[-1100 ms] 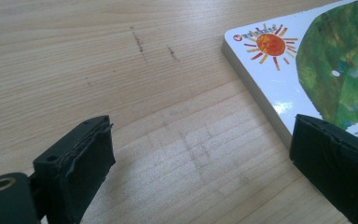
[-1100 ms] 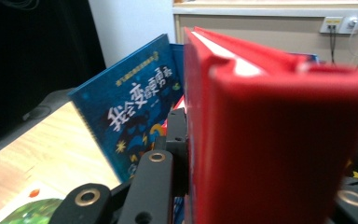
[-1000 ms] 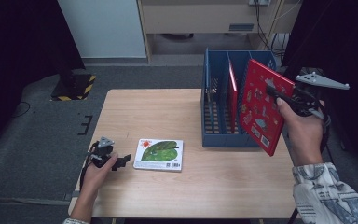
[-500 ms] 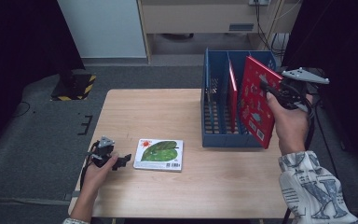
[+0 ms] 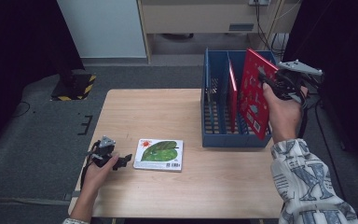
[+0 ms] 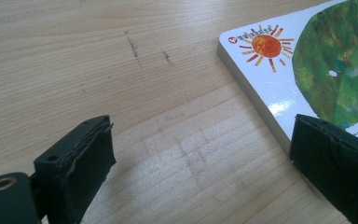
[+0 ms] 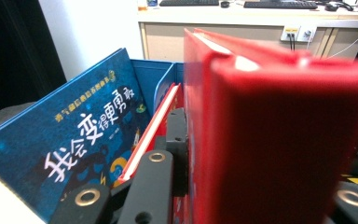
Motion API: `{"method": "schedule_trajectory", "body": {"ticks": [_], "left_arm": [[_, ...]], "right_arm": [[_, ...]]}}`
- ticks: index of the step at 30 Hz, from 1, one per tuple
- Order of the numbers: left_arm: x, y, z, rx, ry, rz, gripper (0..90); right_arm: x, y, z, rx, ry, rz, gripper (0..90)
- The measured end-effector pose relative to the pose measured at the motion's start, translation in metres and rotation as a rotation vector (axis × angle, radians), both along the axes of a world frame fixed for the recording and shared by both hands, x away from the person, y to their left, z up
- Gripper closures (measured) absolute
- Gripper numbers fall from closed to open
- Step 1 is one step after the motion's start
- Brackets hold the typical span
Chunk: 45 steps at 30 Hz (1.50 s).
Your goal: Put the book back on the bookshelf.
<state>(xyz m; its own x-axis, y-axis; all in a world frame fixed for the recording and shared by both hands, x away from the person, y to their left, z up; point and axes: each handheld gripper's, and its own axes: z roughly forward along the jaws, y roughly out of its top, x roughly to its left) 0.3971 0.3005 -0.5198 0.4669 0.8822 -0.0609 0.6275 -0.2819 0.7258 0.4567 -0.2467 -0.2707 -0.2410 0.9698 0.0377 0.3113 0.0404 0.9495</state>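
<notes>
My right gripper (image 5: 266, 80) is shut on the top edge of a large red book (image 5: 254, 100), which hangs nearly upright over the right-hand compartment of the blue rack (image 5: 233, 141). In the right gripper view the red book (image 7: 279, 130) rises between my jaws. Beside it lean a thin red book (image 7: 154, 126) and a blue book with white Chinese lettering (image 7: 88, 135). A green-leaf board book (image 5: 159, 155) lies flat on the table. My left gripper (image 5: 121, 161) rests by its left edge, open. Its right jaw overlaps the book's corner (image 6: 307, 70) and its left jaw stands over bare wood.
The wooden table (image 5: 168, 112) ends close behind the rack and just right of it. A second red book (image 5: 233, 95) stands in the rack's middle slot. A cabinet (image 5: 205, 18) is behind, with dark floor all around.
My right hand has carried the red book left toward the rack and turned it more upright and edge-on. The left gripper and the green book have stayed put.
</notes>
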Motion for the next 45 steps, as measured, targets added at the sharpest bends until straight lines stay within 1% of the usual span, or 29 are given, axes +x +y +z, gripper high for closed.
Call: {"method": "schedule_trajectory", "body": {"ticks": [4,6,16,20,23,25,28,31,32,34,37,43,45], "left_arm": [[0.0,0.001,0.0,0.0,0.0,0.009,5.1],[0.0,0.001,0.0,0.0,0.0,0.008,5.1],[0.001,0.0,0.0,0.006,-0.003,0.007,5.2],[0.001,0.0,-0.001,0.01,0.003,0.002,5.2],[0.001,0.0,-0.001,0.01,0.006,0.0,5.2],[0.001,0.0,-0.001,0.015,0.007,-0.001,5.2],[0.002,-0.001,-0.002,0.022,0.009,-0.002,5.3],[0.002,-0.002,-0.003,0.043,0.018,-0.01,5.4],[0.002,-0.003,-0.003,0.041,0.019,-0.008,5.4],[0.002,-0.003,-0.004,0.053,0.025,-0.014,5.5],[0.003,-0.003,-0.005,0.049,0.026,-0.007,5.5],[0.002,-0.003,-0.004,0.048,0.022,-0.014,5.4],[0.003,-0.002,-0.006,0.043,0.029,-0.007,5.4]], "right_arm": [[0.007,0.002,-0.003,-0.003,0.009,-0.006,79.1],[0.01,0.003,-0.004,0.004,0.012,-0.012,79.1],[0.023,0.012,-0.008,-0.005,0.01,-0.027,79.1],[0.033,0.015,-0.013,-0.005,0.015,-0.039,79.1],[0.038,0.018,-0.017,-0.013,0.022,-0.036,79.1],[0.041,0.02,-0.019,-0.008,0.021,-0.036,79.0],[0.045,0.021,-0.021,-0.013,0.015,-0.045,79.1],[0.05,0.02,-0.024,-0.003,0.012,-0.054,79.1],[0.051,0.019,-0.025,0.002,0.01,-0.057,79.1],[0.054,0.018,-0.028,0.002,0.005,-0.063,79.1],[0.058,0.016,-0.032,0.01,0.0,-0.075,79.1],[0.064,0.016,-0.039,0.034,0.001,-0.087,79.1],[0.066,0.015,-0.042,0.041,0.005,-0.094,79.0]]}}
